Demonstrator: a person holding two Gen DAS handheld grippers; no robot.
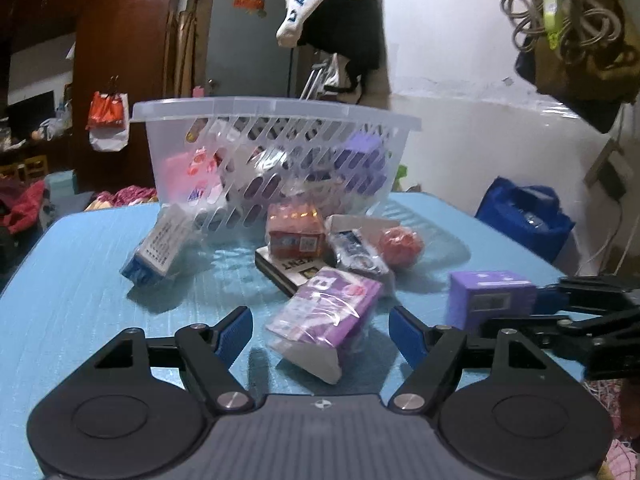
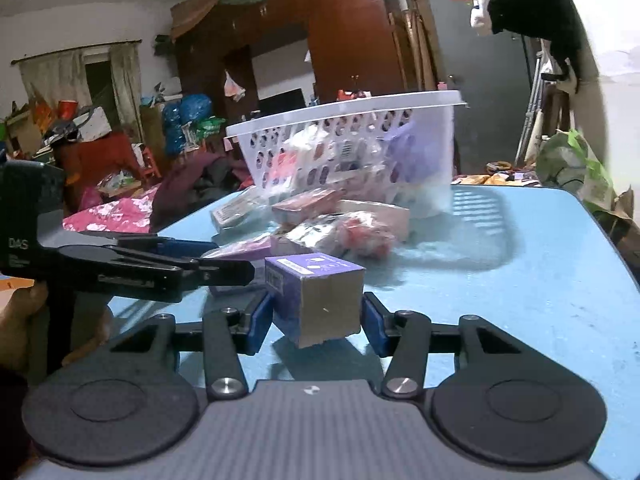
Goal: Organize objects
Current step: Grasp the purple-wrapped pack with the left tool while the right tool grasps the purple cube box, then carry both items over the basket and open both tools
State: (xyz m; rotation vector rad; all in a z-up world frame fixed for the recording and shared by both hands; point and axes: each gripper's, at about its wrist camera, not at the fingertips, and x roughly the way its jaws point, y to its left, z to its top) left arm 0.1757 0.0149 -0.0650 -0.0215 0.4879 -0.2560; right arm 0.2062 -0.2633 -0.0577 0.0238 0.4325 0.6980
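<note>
The right tongs (image 2: 316, 322) grip a small purple box (image 2: 316, 296) between both pads, lifted slightly above the blue surface (image 2: 520, 300). The left tongs (image 1: 320, 330) stand apart around a wrapped purple packet (image 1: 328, 316) lying mid-surface, before the white basket (image 1: 276, 152) by the far edge.

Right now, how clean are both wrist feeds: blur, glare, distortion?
Left wrist: soft motion blur on the pile, glare on the wrapped purple packet, basket rim bowed by fisheye. Right wrist: purple box between the fingers fairly sharp, background clutter soft, basket shadow cast across the blue table.
</note>
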